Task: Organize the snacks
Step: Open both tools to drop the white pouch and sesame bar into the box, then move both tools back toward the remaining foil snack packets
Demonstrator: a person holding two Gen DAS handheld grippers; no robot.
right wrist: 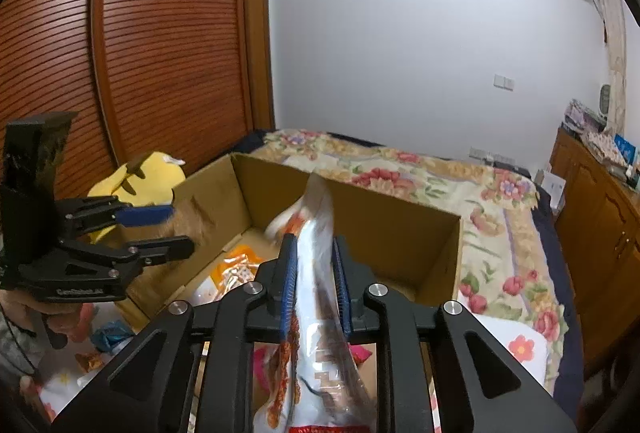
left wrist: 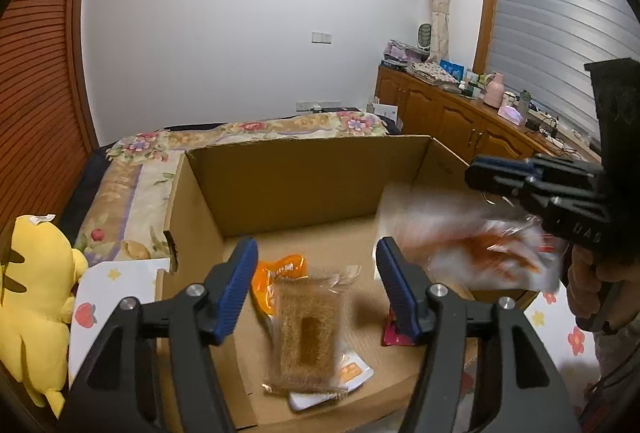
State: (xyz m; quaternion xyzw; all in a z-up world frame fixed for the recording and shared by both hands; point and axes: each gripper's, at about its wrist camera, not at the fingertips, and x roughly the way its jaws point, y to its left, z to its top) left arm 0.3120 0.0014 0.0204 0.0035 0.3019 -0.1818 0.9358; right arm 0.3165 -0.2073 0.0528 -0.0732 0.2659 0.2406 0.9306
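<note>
An open cardboard box stands on the bed; it also shows in the right wrist view. My left gripper is open and empty above the box. Below it a brown snack bar in clear wrap is blurred, over an orange packet and a white-orange packet. A red packet lies by the right finger. My right gripper is shut on a white and orange snack bag, held over the box's right side; the bag is blurred in the left wrist view.
A yellow plush toy lies left of the box. A floral bedspread covers the bed. A wooden cabinet with clutter stands at the right, a slatted wooden wardrobe at the left. Loose packets lie beside the box.
</note>
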